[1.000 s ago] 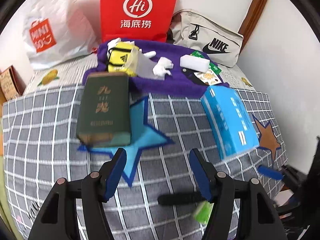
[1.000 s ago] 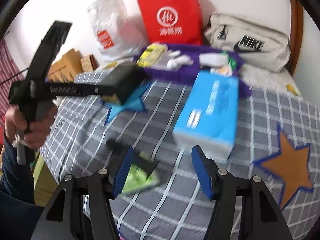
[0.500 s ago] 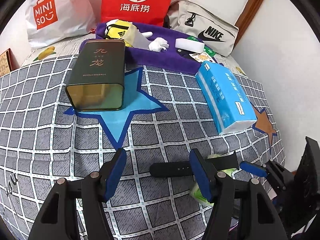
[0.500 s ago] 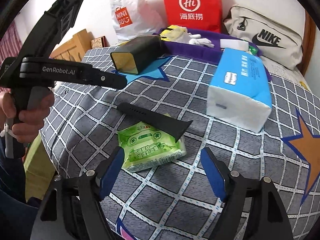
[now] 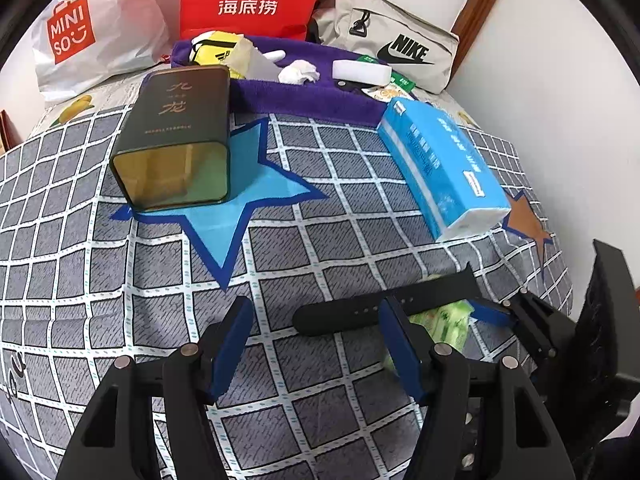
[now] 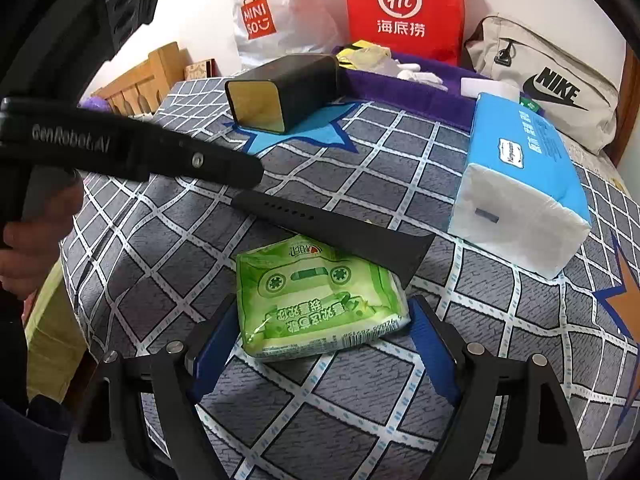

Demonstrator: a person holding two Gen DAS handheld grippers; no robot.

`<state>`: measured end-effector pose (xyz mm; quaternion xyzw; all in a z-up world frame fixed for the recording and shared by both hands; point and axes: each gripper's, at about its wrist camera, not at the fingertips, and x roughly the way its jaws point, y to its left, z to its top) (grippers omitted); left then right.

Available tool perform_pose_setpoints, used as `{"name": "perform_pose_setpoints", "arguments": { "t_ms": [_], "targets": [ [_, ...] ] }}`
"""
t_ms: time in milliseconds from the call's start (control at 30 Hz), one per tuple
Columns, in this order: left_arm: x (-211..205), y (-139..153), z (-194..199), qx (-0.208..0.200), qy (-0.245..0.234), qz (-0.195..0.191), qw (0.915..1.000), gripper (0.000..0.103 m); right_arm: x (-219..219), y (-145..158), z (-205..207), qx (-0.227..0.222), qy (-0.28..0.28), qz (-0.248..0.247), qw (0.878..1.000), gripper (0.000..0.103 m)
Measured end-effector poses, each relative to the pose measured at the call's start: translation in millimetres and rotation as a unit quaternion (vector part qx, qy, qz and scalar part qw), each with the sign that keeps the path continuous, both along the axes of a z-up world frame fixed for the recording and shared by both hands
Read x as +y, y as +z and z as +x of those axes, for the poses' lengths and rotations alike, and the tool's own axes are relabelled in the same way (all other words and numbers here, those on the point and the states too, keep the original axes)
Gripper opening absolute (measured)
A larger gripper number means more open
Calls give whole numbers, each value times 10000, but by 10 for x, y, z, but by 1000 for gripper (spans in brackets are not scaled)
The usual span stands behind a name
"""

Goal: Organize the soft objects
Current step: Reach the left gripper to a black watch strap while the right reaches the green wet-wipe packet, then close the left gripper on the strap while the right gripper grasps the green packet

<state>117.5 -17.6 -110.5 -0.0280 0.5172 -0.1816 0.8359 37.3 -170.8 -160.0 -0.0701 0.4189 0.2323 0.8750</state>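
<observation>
My right gripper (image 6: 320, 344) is wide open around the green pack (image 6: 316, 300), not squeezing it. My left gripper (image 5: 316, 344) is open, empty, near the strap (image 5: 384, 306).

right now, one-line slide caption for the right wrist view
Open right gripper straddles a green wipes pack on the checked bedspread, a black strap lying across its far edge.

Item count: one green wipes pack (image 6: 320, 300), one black strap (image 6: 332, 226), one blue tissue pack (image 6: 520, 184), one dark tin (image 6: 284, 92), two shopping bags (image 6: 404, 8), one beige pouch (image 6: 548, 80).
</observation>
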Motion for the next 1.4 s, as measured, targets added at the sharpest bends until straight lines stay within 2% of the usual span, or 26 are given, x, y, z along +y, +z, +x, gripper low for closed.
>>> {"name": "perform_pose_setpoints", "arguments": {
  "t_ms": [200, 367, 533, 633, 800, 833, 933, 1000, 1033, 1133, 1300, 1400],
  "targets": [
    [-13, -73, 2, 20, -186, -104, 9998, 63, -48, 55, -71, -140, -42, -288, 9995, 76],
    [-261, -145, 1, -124, -871, -32, 9961, 63, -147, 135, -69, -139, -72, -238, 9996, 76],
    [-449, -197, 7, -323, -1515, 97, 9879, 63, -239, 113, -9, -20, -116, -205, 9997, 76],
    [-563, -236, 4, -471, -1809, 339, 9818, 63, -273, 83, 38, 81, -123, -130, 9998, 76],
    [-720, -237, 37, -640, -2047, 553, 9752, 61, -289, 41, 75, 151, -164, -115, 9997, 76],
    [-747, -241, 37, -691, -2079, 610, 9738, 59, -291, 37, 76, 157, -165, -107, 9997, 76],
    [-829, -251, 31, -804, -2162, 745, 9702, 35, -314, 36, 81, 183, -198, -72, 9996, 76],
    [-836, -245, 21, -807, -2151, 750, 9704, 27, -342, 50, 64, 197, -225, -35, 9995, 76],
    [-819, -238, 6, -802, -2143, 755, 9705, 19, -350, 58, 47, 197, -247, -38, 9995, 76],
    [-732, -234, -48, -783, -2081, 775, 9719, 16, -395, 72, -1, 190, -308, -68, 9993, 76],
    [-431, -198, -85, -644, -1654, 678, 9818, 13, -464, 66, -55, 228, -409, -51, 9989, 76],
    [-392, -209, -35, -591, -1604, 643, 9832, 13, -507, 68, -39, 248, -468, 21, 9986, 76]
  ]
}}
